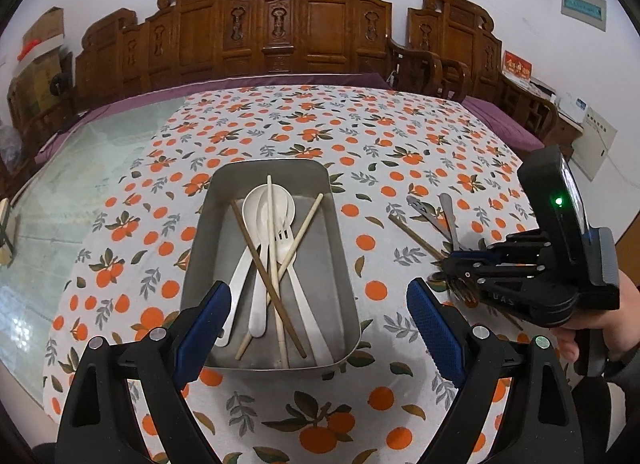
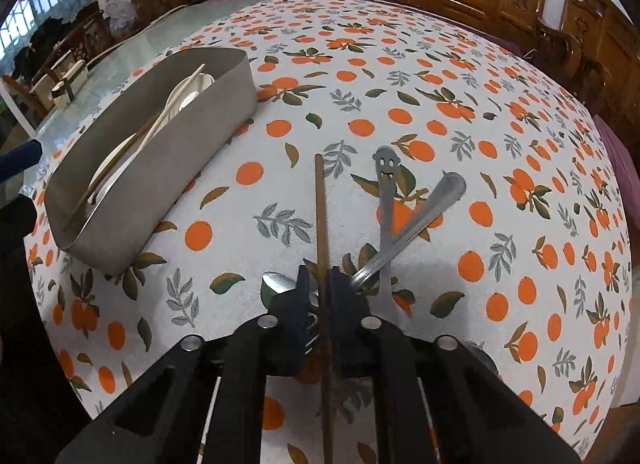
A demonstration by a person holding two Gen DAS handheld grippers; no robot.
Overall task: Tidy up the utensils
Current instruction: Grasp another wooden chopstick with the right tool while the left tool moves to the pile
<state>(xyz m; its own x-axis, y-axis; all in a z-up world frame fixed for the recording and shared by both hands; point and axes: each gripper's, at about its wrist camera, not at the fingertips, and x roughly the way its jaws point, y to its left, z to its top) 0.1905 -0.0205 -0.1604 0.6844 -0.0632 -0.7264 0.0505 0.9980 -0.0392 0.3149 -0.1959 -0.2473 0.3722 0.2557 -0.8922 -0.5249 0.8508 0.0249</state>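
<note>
Through the left wrist camera we are looking down at the grey metal tray (image 1: 336,264) sitting on the orange-print tablecloth (image 1: 280,119), and it is holding a crossed heap: white plastic spoons (image 1: 269,203), a white fork (image 1: 282,238), pale chopsticks (image 1: 272,223) and one dark brown chopstick (image 1: 256,252). Our left gripper (image 1: 318,328) is hovering just above the tray's near end, its blue-padded fingers (image 1: 208,324) spread wide and gripping nothing. Off to the right, our right gripper (image 1: 444,264) is reaching down into a small cluster of utensils on the cloth, where a dark chopstick (image 1: 416,238) and the metal handles (image 1: 448,211) are fanning out beyond its tips. Switching to the right wrist camera, we are seeing the right gripper (image 2: 320,288) with its fingers (image 2: 298,304) pinched close around the brown wooden chopstick (image 2: 321,215), which is running straight away from us over the cloth. A metal spoon bowl (image 2: 278,284) is poking out just left of the fingers, fork tines are showing between them, and to the right a smiley-face handle (image 2: 386,183) and a plain steel handle (image 2: 424,215) are crossing each other. The tray (image 2: 192,167) is lying well apart at upper left, white utensils showing inside.
</note>
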